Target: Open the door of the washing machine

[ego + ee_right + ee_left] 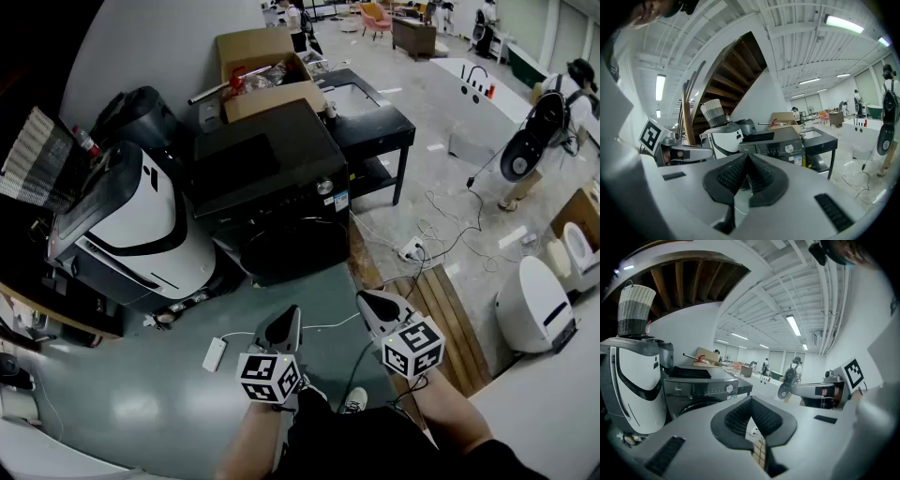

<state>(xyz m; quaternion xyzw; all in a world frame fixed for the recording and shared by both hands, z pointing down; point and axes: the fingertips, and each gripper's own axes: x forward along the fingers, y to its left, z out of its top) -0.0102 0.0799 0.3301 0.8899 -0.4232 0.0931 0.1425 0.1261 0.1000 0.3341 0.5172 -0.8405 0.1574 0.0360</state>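
Grey workshop floor [122, 403], cables [448, 234] trailing. At frame centre stands the black washing machine [267, 178], its round door [295, 251] shut. The door is probably rigid, hinged and latched, so pull at its rim. Below it, the left gripper [292, 314] and right gripper [367, 300] hover closed and empty.

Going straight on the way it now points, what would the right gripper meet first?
The right gripper would most likely meet the washing machine, around its closed door. Nothing stands in between, though depth is unclear.
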